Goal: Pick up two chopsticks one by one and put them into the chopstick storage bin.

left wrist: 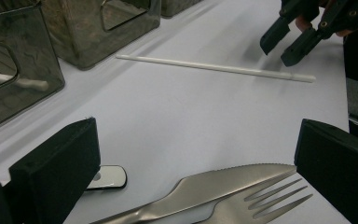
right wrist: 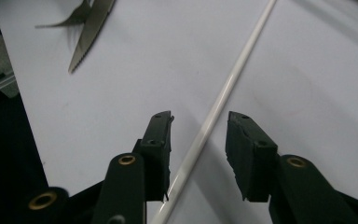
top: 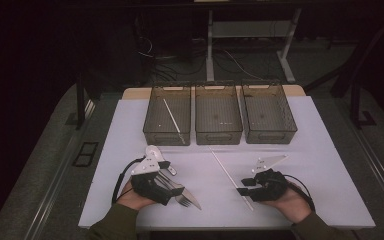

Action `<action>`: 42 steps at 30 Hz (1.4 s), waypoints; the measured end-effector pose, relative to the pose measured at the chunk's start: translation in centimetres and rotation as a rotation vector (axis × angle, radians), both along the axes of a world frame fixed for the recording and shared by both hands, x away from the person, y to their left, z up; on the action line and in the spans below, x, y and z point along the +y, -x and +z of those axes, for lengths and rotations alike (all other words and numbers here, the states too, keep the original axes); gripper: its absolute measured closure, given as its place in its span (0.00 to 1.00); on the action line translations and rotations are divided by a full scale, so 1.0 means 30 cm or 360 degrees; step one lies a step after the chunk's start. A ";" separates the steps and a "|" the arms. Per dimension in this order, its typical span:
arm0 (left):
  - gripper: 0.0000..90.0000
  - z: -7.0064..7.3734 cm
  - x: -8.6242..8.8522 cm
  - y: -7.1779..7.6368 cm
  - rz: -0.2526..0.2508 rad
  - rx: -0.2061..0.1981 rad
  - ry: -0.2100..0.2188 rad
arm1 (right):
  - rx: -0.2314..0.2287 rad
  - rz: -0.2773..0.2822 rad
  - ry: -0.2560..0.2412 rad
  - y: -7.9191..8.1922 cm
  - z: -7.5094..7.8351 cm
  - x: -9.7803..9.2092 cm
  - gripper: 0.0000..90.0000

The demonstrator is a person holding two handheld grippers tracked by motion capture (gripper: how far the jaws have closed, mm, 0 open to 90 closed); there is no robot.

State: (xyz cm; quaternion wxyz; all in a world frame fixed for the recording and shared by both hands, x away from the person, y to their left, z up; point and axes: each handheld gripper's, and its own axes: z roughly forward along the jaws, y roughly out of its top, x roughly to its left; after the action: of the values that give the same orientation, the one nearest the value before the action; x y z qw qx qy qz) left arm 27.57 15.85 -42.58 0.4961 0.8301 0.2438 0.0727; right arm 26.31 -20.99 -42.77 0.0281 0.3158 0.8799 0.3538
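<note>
A long white stick (top: 230, 176) lies slanted on the white table (top: 310, 150). My right gripper (top: 243, 186) is at its near end. In the right gripper view the open gripper (right wrist: 200, 115) has one jaw on each side of the stick (right wrist: 228, 84), without closing on it. A steel knife (top: 191, 199) and fork (top: 182, 201) lie side by side at the front left. My left gripper (top: 170, 186) is low over them. In the left gripper view it (left wrist: 196, 135) stands wide open, the knife (left wrist: 223, 179) and fork (left wrist: 270, 200) lying between its jaws.
Three clear bins stand in a row at the back: left (top: 166, 138), middle (top: 218, 136), right (top: 270, 136). The left bin holds another white stick (top: 172, 117). A small white-tipped handle end (left wrist: 107, 177) lies by my left jaw. Dark floor surrounds the table.
</note>
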 end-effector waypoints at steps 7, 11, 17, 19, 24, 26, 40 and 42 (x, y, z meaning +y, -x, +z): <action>0.00 0.000 -0.002 0.002 0.0005 0.0004 0.0004 | 0.0017 0.0003 0.0038 0.045 -0.022 -0.021 0.73; 0.00 -0.001 -0.002 0.001 0.0001 0.0002 0.0000 | 0.0027 0.0016 0.0069 0.055 -0.033 -0.020 0.76; 0.00 0.000 -0.002 0.001 0.0000 0.0002 -0.0005 | 0.0004 0.0033 0.0109 0.062 -0.040 -0.009 0.83; 0.00 0.000 -0.002 0.001 -0.0001 0.0002 -0.0005 | -0.0017 0.0035 0.0136 0.066 -0.038 -0.006 0.84; 0.00 0.000 -0.002 0.003 0.0002 0.0006 -0.0002 | -0.0018 0.0036 0.0159 0.062 -0.033 -0.013 0.86; 0.00 0.000 -0.003 0.003 0.0002 0.0006 -0.0002 | -0.0015 0.0028 0.0171 0.060 -0.031 -0.019 0.86; 0.00 0.001 -0.003 0.003 0.0001 0.0007 -0.0001 | -0.0036 0.0013 0.0240 0.028 -0.029 -0.072 0.92; 0.00 0.001 -0.004 0.003 0.0000 0.0005 -0.0002 | -0.0034 0.0022 0.0236 0.025 -0.029 -0.075 0.92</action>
State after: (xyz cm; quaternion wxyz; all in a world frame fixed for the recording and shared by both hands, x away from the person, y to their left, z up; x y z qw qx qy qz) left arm 27.47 15.73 -42.56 0.4952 0.8306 0.2444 0.0714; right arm 25.57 -23.25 -43.65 0.0584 0.3031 0.9055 0.2911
